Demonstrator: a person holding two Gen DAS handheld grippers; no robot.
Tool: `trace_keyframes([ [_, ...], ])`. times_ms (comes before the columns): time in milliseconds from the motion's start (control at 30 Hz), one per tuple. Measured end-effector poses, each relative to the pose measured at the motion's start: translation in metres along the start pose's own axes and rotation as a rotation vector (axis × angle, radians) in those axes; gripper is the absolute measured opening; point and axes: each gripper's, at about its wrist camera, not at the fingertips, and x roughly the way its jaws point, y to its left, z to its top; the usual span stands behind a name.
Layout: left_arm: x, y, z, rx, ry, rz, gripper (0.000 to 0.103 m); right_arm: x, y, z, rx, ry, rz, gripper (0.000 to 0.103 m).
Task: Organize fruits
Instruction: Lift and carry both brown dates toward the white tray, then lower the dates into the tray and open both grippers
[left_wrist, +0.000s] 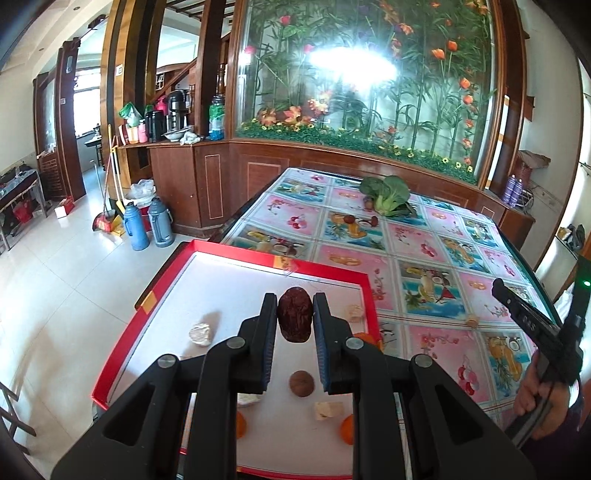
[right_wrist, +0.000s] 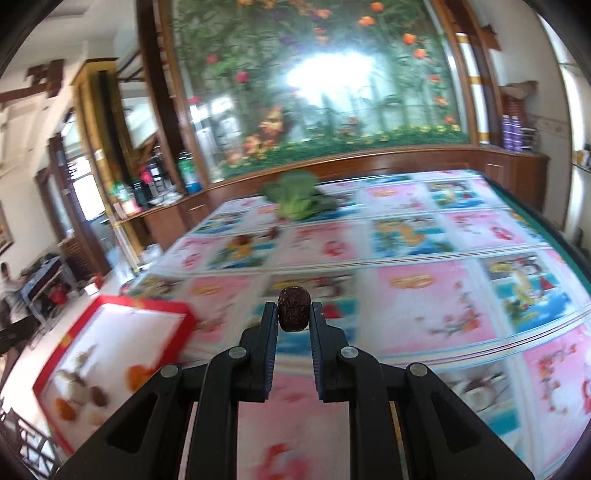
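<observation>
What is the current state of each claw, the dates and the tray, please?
Left claw: shut on a date.
Left date: gripped, held above the tray.
Right claw: shut on a date.
Right date: gripped, above the tablecloth.
Red tray: holds several small foods.

The left gripper (left_wrist: 295, 314) is matte black plastic: two angular linkage arms with triangular cut-outs, round silver pivot screws, and flat fingers (left_wrist: 269, 325) faced with ribbed blue pads. The right gripper (right_wrist: 294, 314) is built alike. In the left view, at 4 o'clock, a hand (left_wrist: 535, 395) with a dark purple sleeve grips a black handle under a green light.
</observation>
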Motion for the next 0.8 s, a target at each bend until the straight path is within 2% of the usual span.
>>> trace_keyframes([
  [267, 0.003, 0.014, -0.006, -0.028, 0.010, 0.009, 0.021, -0.013, 0.074, -0.007, -0.111, 0.005, 0.172, 0.015],
  [433, 0.005, 0.024, -0.008, -0.043, 0.015, 0.013, 0.021, -0.019, 0.111, -0.015, -0.186, 0.008, 0.246, 0.015],
  [800, 0.011, 0.041, -0.013, -0.073, 0.028, 0.023, 0.021, -0.018, 0.148, -0.031, -0.275, 0.023, 0.310, 0.015],
])
